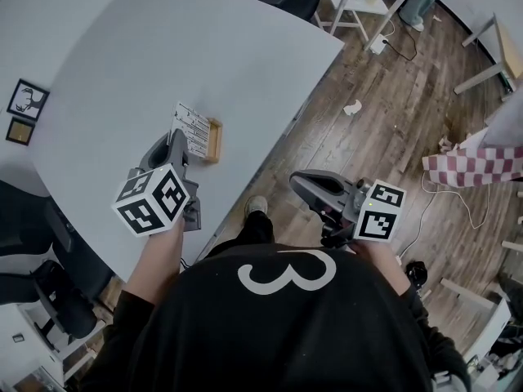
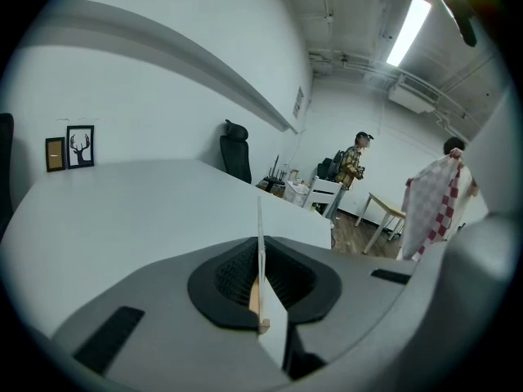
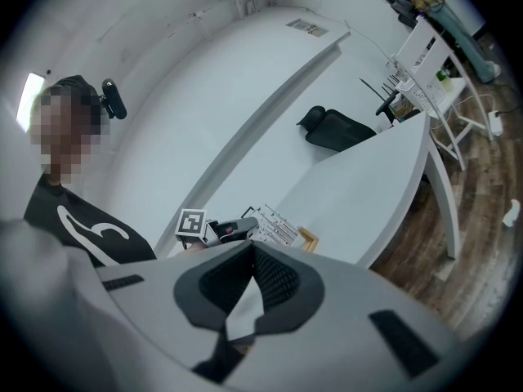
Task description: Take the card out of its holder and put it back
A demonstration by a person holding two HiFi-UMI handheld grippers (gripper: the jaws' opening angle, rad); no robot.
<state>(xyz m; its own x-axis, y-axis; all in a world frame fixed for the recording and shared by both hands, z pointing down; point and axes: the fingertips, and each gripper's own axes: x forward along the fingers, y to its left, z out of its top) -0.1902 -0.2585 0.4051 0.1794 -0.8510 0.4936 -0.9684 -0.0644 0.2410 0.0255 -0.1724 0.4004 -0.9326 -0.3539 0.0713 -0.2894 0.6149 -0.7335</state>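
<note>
Far left on the white table (image 1: 98,39) lay two little frames (image 1: 27,99), well away from the work.

Next came the left gripper (image 1: 177,145). Its jaws were almost all the way together, and they pinched the near edge of the card (image 1: 192,127). In the left gripper view the card stood thin and straight between the pads, with a bit of wood showing just under it.

The card stood up in the wooden holder (image 1: 215,140), near the table's edge. It looked like it was sitting in the slot, not lifted out yet.

The card looked very light and thin, like stiff paper. It would likely bend or crease if it was squeezed hard or pulled sideways. A good place to hold it was on its side edge, just above the wood, where the jaws were. It should slide straight along the slot. The holder looked small and light too, so it might come up with the card or tip over.

On the right, the right gripper (image 1: 299,183) hung over the wood floor (image 1: 384,121), away from the table. Its jaws were closed together and held nothing. It could help by keeping the holder down.
</note>
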